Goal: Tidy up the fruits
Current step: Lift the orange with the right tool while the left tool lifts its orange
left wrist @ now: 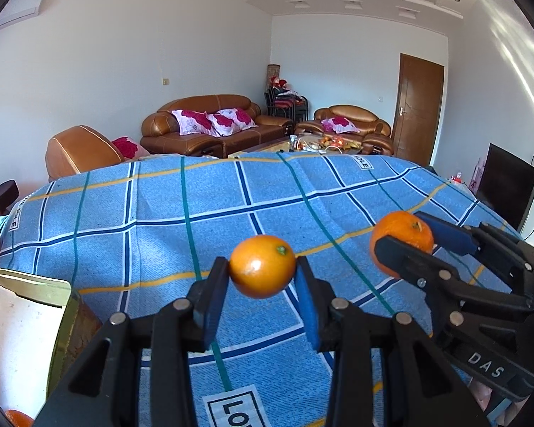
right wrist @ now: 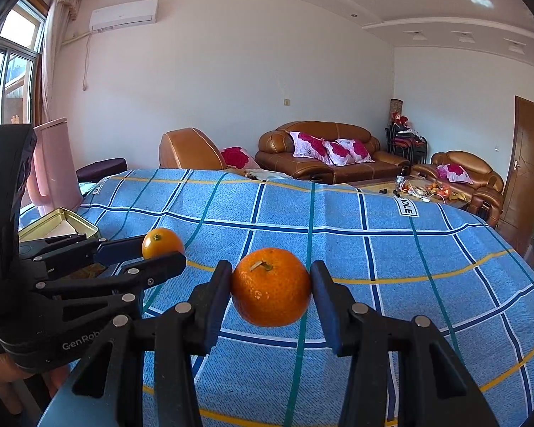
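Left wrist view: left tool (left wrist: pixel 261 270) clamps a smooth orange (left wrist: pixel 262 266); right tool (right wrist: pixel 270 284) clamps a bumpy orange (right wrist: pixel 270 286).

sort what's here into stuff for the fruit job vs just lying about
For the job: smooth orange in left gripper; bumpy orange in right gripper; gold tin.
Lying about: sofas, cushions, door, TV, blue cloth.
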